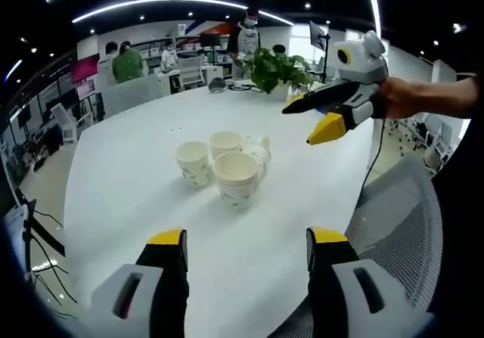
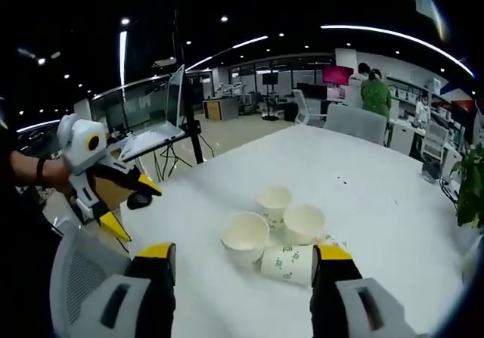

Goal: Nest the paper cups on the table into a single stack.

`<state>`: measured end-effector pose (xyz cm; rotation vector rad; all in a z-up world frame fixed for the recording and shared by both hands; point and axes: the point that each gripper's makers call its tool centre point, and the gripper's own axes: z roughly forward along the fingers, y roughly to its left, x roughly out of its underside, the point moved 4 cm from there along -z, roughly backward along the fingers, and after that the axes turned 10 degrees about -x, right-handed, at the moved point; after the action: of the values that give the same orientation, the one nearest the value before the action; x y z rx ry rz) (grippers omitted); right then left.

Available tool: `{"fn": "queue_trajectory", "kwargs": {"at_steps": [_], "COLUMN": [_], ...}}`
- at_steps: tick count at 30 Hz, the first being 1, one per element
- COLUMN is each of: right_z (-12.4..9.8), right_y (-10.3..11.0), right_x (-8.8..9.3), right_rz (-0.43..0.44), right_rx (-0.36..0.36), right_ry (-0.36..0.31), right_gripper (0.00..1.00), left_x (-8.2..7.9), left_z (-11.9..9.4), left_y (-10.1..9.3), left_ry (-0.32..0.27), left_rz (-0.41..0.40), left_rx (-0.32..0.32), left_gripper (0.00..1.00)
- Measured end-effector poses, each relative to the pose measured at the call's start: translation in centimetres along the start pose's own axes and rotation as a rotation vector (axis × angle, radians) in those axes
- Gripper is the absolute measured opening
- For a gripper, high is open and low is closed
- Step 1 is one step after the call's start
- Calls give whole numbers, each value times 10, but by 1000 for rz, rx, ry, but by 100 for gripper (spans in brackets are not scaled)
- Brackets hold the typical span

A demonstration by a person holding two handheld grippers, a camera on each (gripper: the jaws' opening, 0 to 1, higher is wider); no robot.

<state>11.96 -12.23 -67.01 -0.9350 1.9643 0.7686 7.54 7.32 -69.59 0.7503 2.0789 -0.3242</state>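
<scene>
Left gripper (image 1: 246, 247) hangs with jaws apart over the white table (image 1: 136, 187), short of the paper cups (image 1: 223, 168): three upright, one on its side. Right gripper (image 2: 246, 258), also agape, hovers beside the tipped cup (image 2: 287, 265). Stacking looks unstarted; next, seize one cup.
</scene>
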Motion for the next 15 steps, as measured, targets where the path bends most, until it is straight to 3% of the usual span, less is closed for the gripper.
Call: {"fn": "queue_trajectory", "kwargs": {"at_steps": [15], "right_z": [1], "right_y": [-5], "right_x": [-12], "right_rz": [-15], "right_rx": [-7], "right_ry": [5], "right_gripper": [73], "left_x": [1], "left_z": [-1], "left_y": [-1], "left_ry": [-3], "left_rz": [-15], "left_rx": [-5], "left_gripper": [62]}}
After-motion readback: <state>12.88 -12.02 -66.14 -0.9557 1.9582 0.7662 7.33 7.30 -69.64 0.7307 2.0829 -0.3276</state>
